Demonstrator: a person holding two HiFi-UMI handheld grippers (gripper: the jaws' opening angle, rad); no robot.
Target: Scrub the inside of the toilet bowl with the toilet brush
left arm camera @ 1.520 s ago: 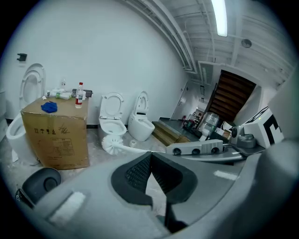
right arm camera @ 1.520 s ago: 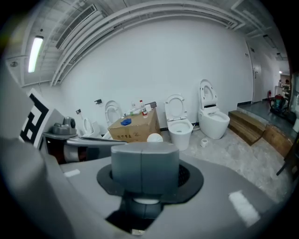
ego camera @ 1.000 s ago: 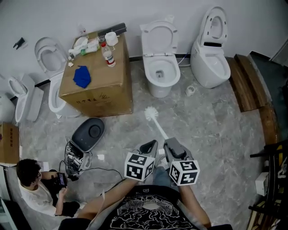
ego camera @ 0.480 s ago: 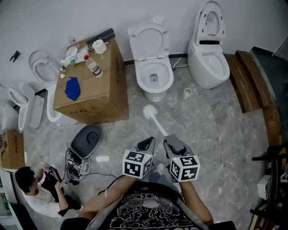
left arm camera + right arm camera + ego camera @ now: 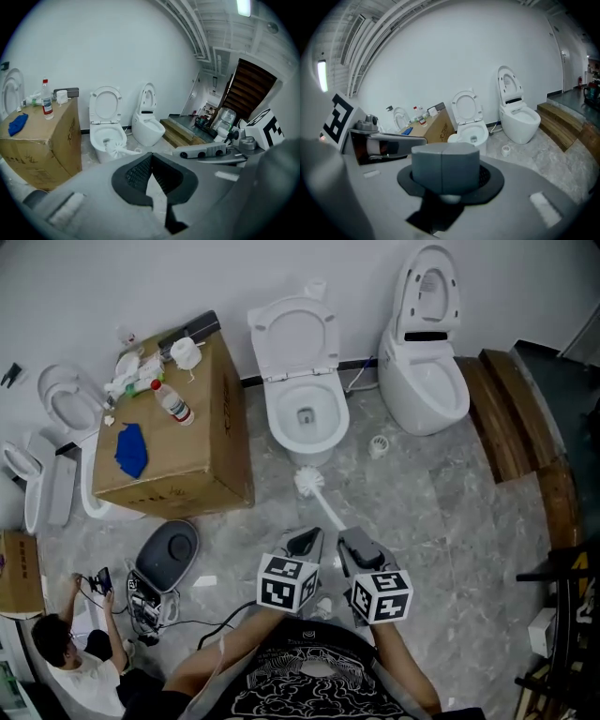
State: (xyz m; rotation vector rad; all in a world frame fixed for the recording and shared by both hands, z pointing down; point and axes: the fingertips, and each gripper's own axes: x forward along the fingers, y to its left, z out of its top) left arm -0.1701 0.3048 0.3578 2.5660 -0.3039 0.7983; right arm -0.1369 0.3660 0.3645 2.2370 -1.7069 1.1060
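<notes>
A white toilet (image 5: 302,418) with its lid up stands against the far wall, its bowl open. The toilet brush (image 5: 310,482) has a white bristle head hanging just in front of the bowl's base, above the floor. Its handle runs back into my right gripper (image 5: 349,540), which is shut on it. My left gripper (image 5: 307,538) hangs right beside it, shut and holding nothing. The left gripper view shows the brush head (image 5: 115,149) in front of the toilet (image 5: 108,136). In the right gripper view the toilet (image 5: 471,132) lies straight ahead beyond the shut gripper (image 5: 445,164).
A cardboard box (image 5: 178,451) with bottles and a blue cloth stands left of the toilet. A second toilet (image 5: 427,371) and wooden steps (image 5: 511,418) are on the right. A small white brush holder (image 5: 378,446) sits on the floor between the toilets. A person (image 5: 66,662) crouches at bottom left.
Both grippers and the brush have come closer to the open toilet. The brush head now hangs just before its base. The grip has not changed.
</notes>
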